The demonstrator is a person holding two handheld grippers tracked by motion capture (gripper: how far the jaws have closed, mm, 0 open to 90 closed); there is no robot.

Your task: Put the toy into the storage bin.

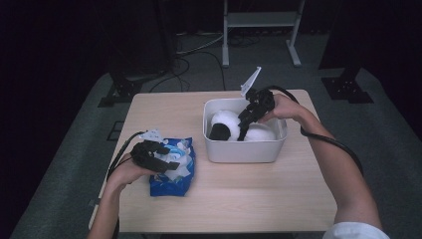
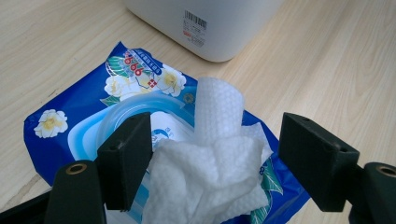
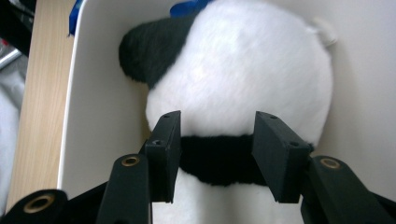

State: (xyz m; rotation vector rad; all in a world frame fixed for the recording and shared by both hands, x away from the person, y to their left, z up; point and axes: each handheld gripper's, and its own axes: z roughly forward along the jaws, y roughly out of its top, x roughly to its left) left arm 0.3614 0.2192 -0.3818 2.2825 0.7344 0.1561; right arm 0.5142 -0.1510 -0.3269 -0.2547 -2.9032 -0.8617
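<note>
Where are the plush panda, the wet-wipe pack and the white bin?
plush panda [image 3: 243, 70], right gripper view, on its white rounded body.
wet-wipe pack [image 2: 79, 135], left gripper view, on the blue wrapper.
white bin [image 1: 244, 149], high view, on its near outer wall.

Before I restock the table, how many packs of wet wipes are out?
1. The blue wipes pack lies at the table's front left, under the left hand-held gripper, beside the white bin. None seen elsewhere.

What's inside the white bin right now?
The bin holds a black-and-white plush toy, with the right gripper reaching in, its jaws astride the toy's black band. The toy and the gripper hide the bin's floor, so anything beneath them can't be seen.
</note>
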